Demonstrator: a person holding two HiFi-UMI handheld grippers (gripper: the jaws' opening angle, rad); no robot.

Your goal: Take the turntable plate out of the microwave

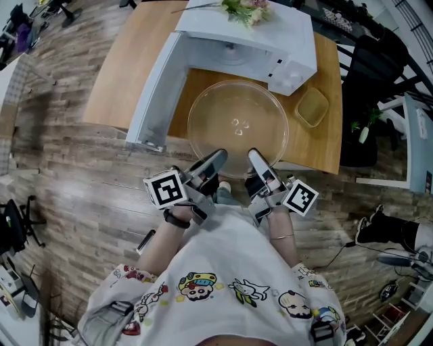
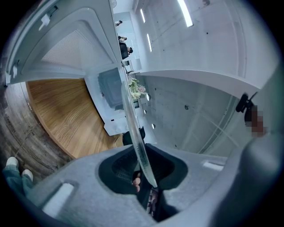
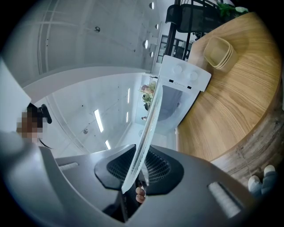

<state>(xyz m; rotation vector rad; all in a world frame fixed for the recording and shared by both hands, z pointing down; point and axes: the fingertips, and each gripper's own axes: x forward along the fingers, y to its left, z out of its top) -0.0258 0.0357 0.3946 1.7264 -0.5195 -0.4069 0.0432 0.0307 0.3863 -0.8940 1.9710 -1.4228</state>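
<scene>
The clear glass turntable plate hangs level over the wooden table, just in front of the open white microwave. My left gripper is shut on the plate's near rim at the left, my right gripper on the near rim at the right. In the left gripper view the plate shows edge-on, running into the left gripper. The right gripper view shows the plate edge-on too, pinched in the right gripper. The microwave's cavity shows no plate inside.
The microwave door stands swung open at the left of the plate. A small tan square dish sits on the table to the right of the microwave. Flowers lie on the microwave's top. Black chairs stand right of the table.
</scene>
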